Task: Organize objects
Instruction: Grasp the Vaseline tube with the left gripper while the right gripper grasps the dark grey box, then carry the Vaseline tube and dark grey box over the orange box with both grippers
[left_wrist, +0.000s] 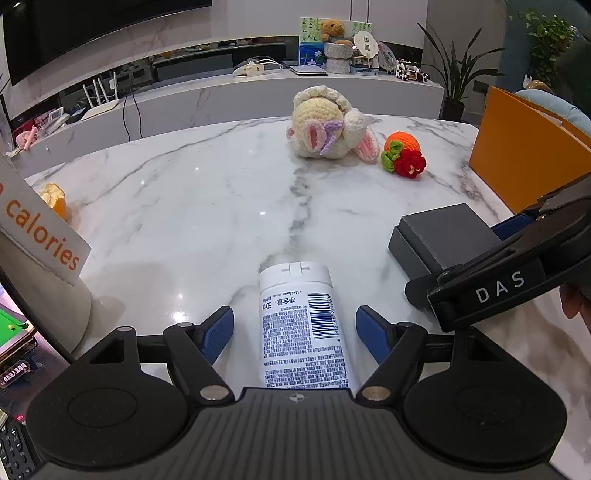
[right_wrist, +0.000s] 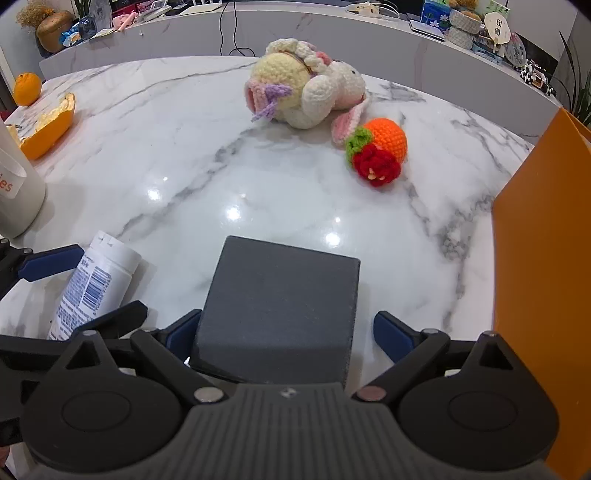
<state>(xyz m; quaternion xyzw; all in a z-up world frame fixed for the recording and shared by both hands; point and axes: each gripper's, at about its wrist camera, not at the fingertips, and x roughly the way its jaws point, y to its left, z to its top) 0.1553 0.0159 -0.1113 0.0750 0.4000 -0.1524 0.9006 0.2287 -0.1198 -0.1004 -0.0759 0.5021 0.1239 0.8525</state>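
A white tube with a barcode label (left_wrist: 303, 325) lies on the marble table (left_wrist: 184, 206), cap pointing away. It sits between the blue pads of my left gripper (left_wrist: 295, 334), which is open with a gap on each side of the tube. A dark grey box (right_wrist: 280, 302) rests on the table between the pads of my right gripper (right_wrist: 288, 336). That gripper is open: its left pad is close against the box's side and its right pad stands clear. The tube (right_wrist: 92, 288) lies just left of the box.
A crochet rabbit (right_wrist: 303, 92) and a crochet orange with a red flower (right_wrist: 380, 151) lie at the far side. An orange upright box (right_wrist: 543, 258) borders the right edge. At the left stand a white container labelled "calories" (left_wrist: 40, 236), orange peel (right_wrist: 48, 125) and an orange (right_wrist: 27, 88).
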